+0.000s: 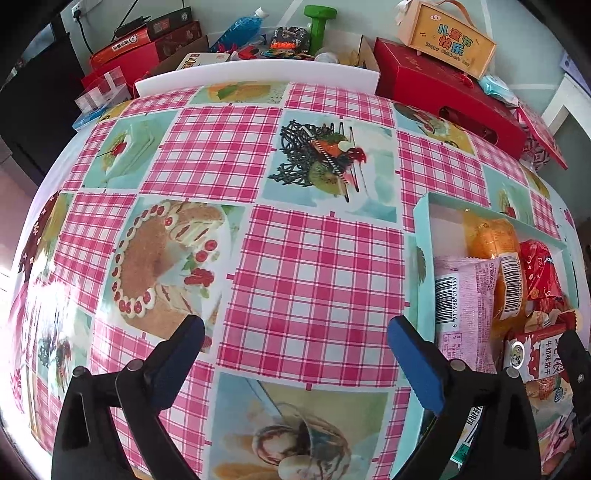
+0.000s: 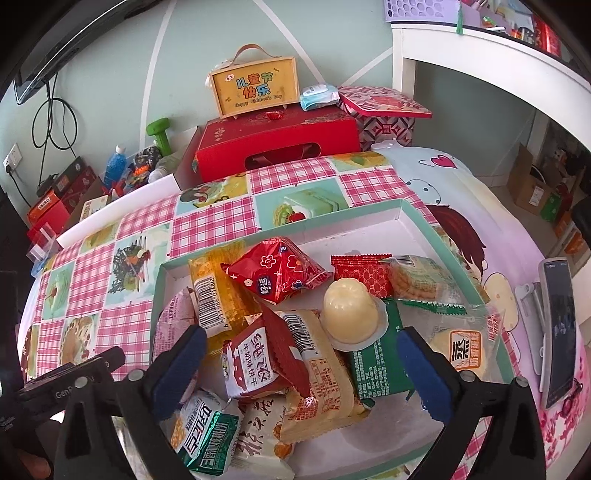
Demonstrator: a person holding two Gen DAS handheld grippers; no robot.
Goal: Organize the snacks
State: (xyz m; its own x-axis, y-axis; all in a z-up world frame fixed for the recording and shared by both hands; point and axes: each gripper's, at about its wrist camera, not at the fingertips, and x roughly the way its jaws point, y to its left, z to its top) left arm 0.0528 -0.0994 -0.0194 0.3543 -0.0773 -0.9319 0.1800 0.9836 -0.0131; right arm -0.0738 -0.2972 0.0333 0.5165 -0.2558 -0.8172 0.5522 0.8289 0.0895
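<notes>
A shallow teal-rimmed box (image 2: pixel 424 221) lies on the pink checked tablecloth (image 1: pixel 314 266) and holds several wrapped snacks. Among them are a red pyramid packet (image 2: pixel 280 275), an orange packet (image 2: pixel 218 295), a pale jelly cup (image 2: pixel 351 314), a green packet (image 2: pixel 380 358) and a red-and-white biscuit packet (image 2: pixel 255 365). My right gripper (image 2: pixel 301 365) hangs open just above the pile, its pads wide apart and pressing on nothing. My left gripper (image 1: pixel 295 350) stands open over bare cloth left of the box (image 1: pixel 424 258), with nothing between its fingers. The pink packet (image 1: pixel 465 295) lies at the box's near left side.
Red gift boxes (image 2: pixel 277 144), a yellow handled case (image 2: pixel 255 88), a green dumbbell (image 1: pixel 319 24) and a blue bottle (image 1: pixel 240 27) crowd the far edge. A phone on a stand (image 2: pixel 559 325) sits right of the box. A white shelf unit (image 2: pixel 480 55) rises at the back right.
</notes>
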